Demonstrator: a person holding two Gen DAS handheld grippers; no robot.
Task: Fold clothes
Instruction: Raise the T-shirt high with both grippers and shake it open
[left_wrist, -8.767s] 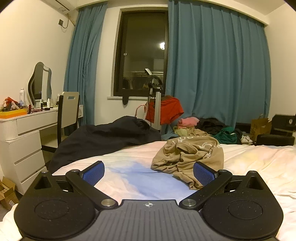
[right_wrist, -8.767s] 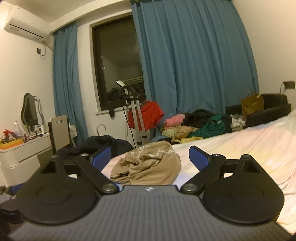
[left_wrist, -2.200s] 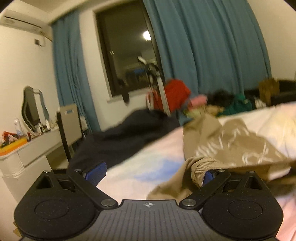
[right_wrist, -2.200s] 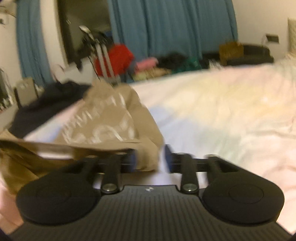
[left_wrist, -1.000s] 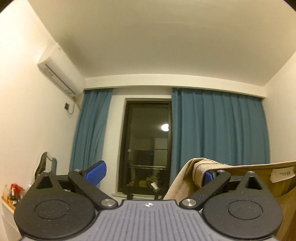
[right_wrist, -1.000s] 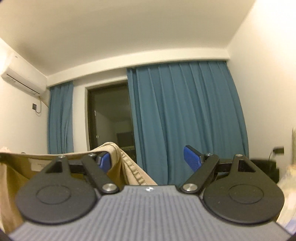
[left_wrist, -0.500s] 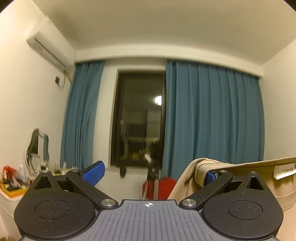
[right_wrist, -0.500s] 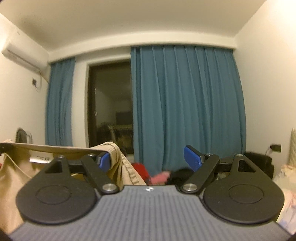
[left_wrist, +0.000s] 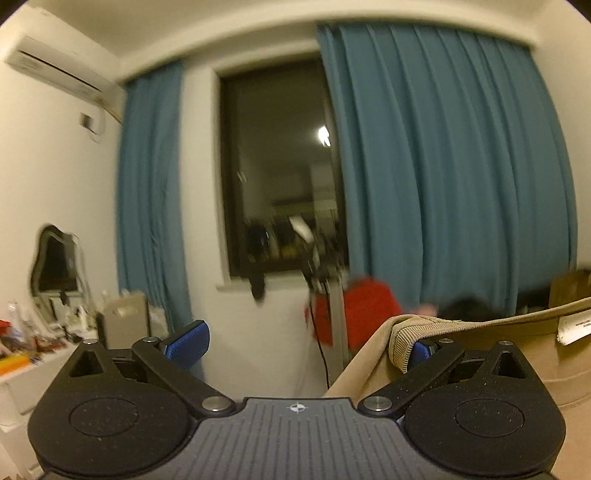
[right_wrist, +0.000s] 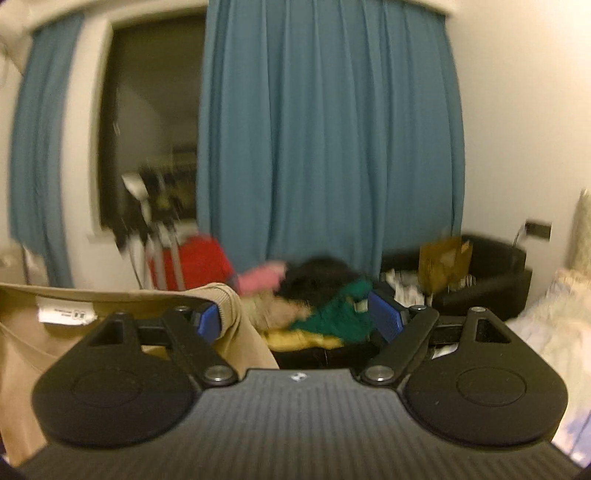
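Left gripper (left_wrist: 306, 341) held up and level, jaws wide apart, tan cloth hooked over its right finger. Right gripper (right_wrist: 299, 319) raised level too, jaws spread wide, cloth draped over its left finger.

Both wrist views face the curtained window (left_wrist: 280, 173), sharing the tan garment (right_wrist: 110, 299).

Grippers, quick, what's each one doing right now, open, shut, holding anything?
Left gripper: jaws wide open; the tan ribbed-edge garment hangs hooked over its right finger.
Right gripper: jaws wide open; the same garment is draped over its left finger.
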